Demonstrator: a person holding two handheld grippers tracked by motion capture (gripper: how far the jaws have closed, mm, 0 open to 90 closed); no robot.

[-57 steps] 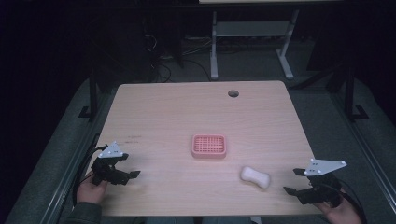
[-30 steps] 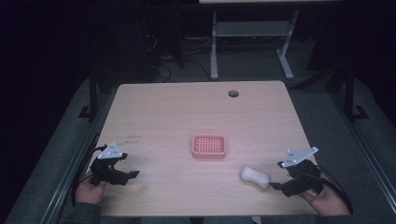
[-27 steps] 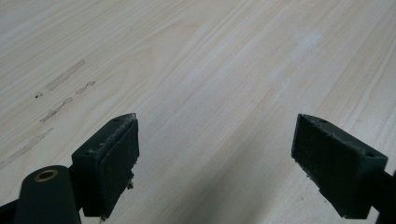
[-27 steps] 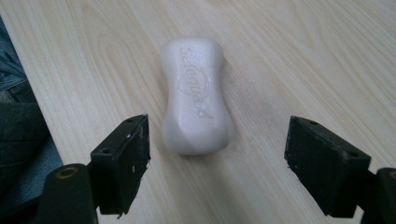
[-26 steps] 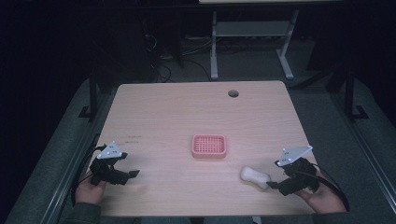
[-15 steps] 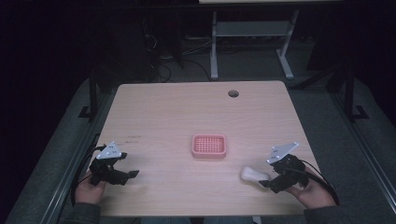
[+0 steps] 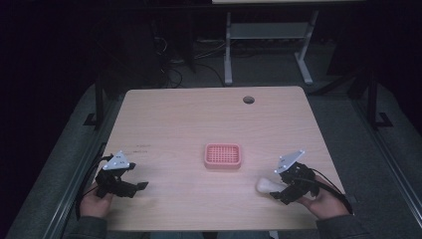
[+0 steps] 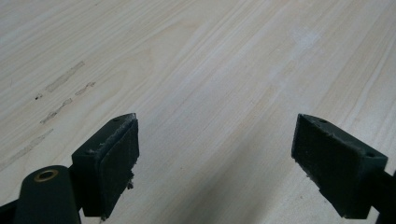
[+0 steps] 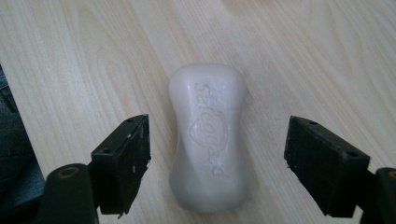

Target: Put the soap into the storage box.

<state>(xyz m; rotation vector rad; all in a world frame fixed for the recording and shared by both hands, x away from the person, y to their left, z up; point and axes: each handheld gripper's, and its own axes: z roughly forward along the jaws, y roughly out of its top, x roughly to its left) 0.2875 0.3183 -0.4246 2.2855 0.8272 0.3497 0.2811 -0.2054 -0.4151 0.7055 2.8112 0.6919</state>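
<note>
1. White soap bar (image 9: 208, 137) lies flat on my pale wooden table (image 7: 199, 119), seen close up in the right gripper view with a brand name embossed along its top face.

2. My right gripper (image 9: 217, 161) has the bar between its two black jaws, which stand wide apart. Its pads (image 9: 123, 161) are clear of the soap on both sides, with bare wood showing in each gap, so I have no grip on it.

3. Those jaws have just been closing a little, with the bar lying between them and untouched.

4. From the high view I see the soap bar (image 7: 266, 184) near the front right part of the table, and the right gripper (image 7: 278, 191) meeting it from the right, with my hand behind it at the table's front edge.

5. Pink perforated soap dish (image 7: 223, 156) sits near the middle of the table, apart from the bar, further from me and to its left.

6. My left gripper (image 8: 217, 158) is wide open over bare wood with nothing between its pads (image 8: 114, 165). In the high view I see the left gripper (image 7: 142, 185) at the front left of the table, well apart from both soap and dish.

7. A round hole (image 7: 248, 99) is cut in the tabletop towards the far edge.
</note>
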